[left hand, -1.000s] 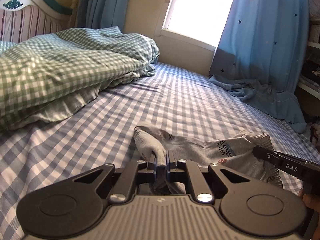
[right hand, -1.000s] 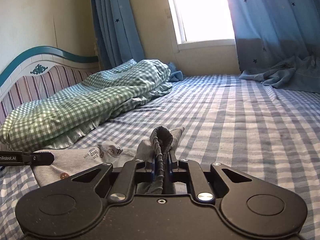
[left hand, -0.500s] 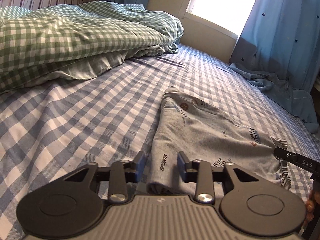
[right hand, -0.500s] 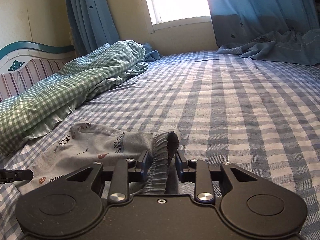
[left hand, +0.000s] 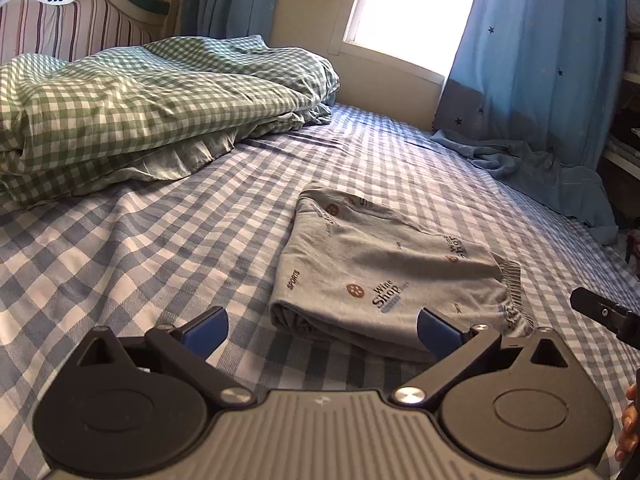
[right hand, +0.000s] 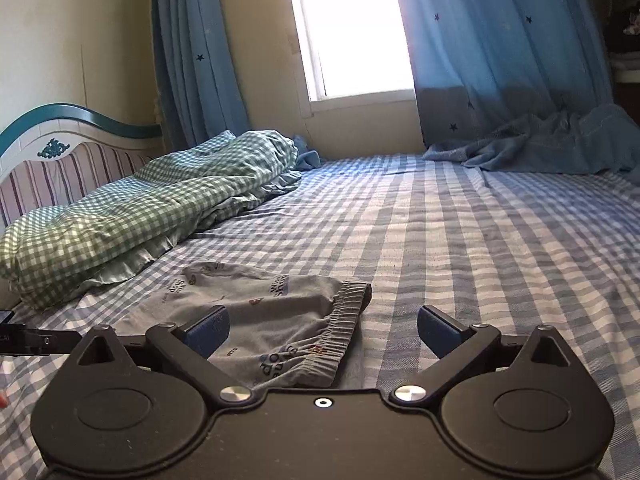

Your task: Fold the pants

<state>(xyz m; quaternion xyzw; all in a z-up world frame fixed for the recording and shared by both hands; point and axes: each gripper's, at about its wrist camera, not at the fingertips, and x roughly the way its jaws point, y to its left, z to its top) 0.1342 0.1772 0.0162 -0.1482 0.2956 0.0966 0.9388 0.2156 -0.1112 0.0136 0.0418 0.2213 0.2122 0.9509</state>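
The grey printed pants [left hand: 384,276] lie folded flat on the blue checked bed sheet [left hand: 140,248]. In the right wrist view the pants [right hand: 276,312] show their elastic waistband toward the right. My left gripper [left hand: 322,330] is open wide and empty, just short of the folded near edge. My right gripper [right hand: 324,330] is open wide and empty, above the waistband end. The tip of the right gripper shows at the right edge of the left wrist view [left hand: 600,312].
A green checked duvet [left hand: 140,108] is heaped at the left by the striped headboard [left hand: 68,28]. Blue star curtains [right hand: 512,60] hang by the window and spill onto the bed's far right [right hand: 560,144].
Both grippers let go of the pants and opened wide. The pants went from bunched in the jaws to lying folded flat. Both grippers drew back a little.
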